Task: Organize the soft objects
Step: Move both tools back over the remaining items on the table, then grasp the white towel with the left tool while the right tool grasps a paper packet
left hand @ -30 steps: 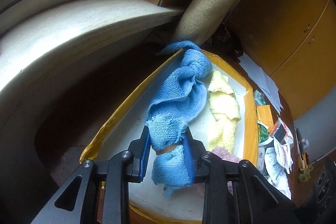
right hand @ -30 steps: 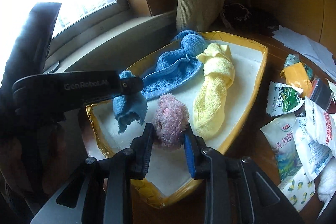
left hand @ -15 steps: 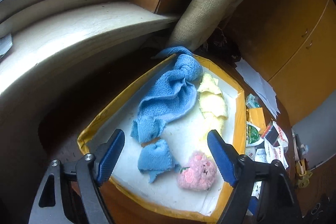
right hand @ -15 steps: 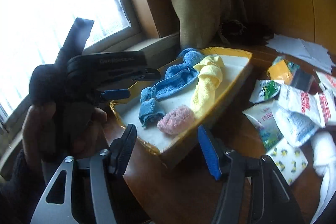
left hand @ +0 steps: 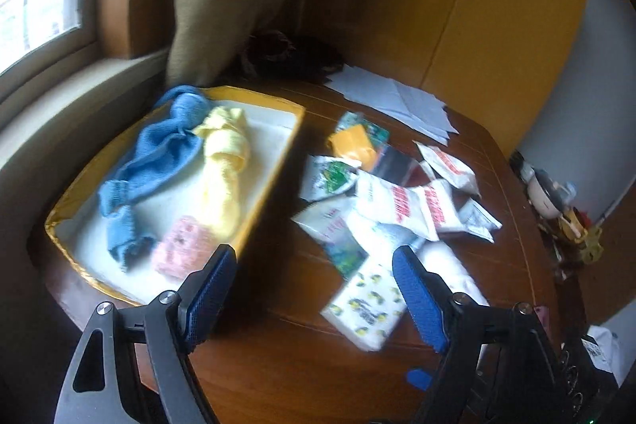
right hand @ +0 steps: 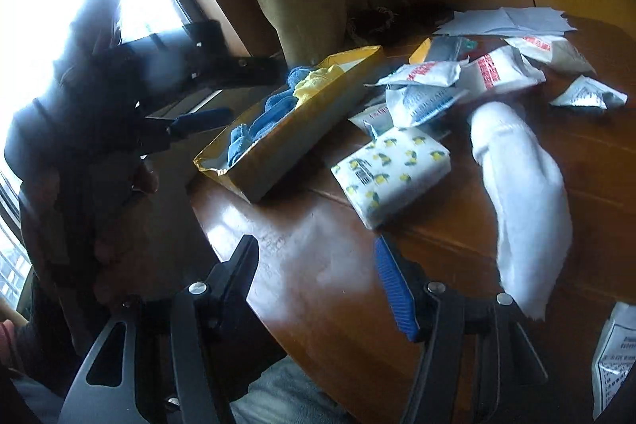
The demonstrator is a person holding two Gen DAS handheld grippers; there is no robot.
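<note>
Soft objects are grouped in the yellow-rimmed tray (left hand: 274,181) at the window side of the wooden counter (left hand: 302,356): a blue towel (left hand: 159,153) lies along the side nearest the sill, a yellow towel (left hand: 226,165) lies just beside it and touches it at the far end, and a pink fluffy item (left hand: 181,245) sits at the near end of the yellow towel (its exact form is blurred). A white towel (right hand: 520,193) lies outside the tray on the bare counter, well apart from the tray and just beside a tissue pack printed with lemons (right hand: 393,173). Beyond the pack, a loose pile of white sachets (right hand: 469,74) with red print covers the counter, with sheets of paper (left hand: 393,98) at the far edge. The left tool (left hand: 314,289) is released: both blue pads stand wide apart above the counter, with nothing between them, to the right of the tray's near corner. The right tool (right hand: 316,261) is likewise released, its pads spread over bare wood, holding nothing; the white towel lies to its right and does not touch it. In the right wrist view the left tool appears as a dark shape at the tray's window side, carried by a person's hand (right hand: 131,181).
</note>
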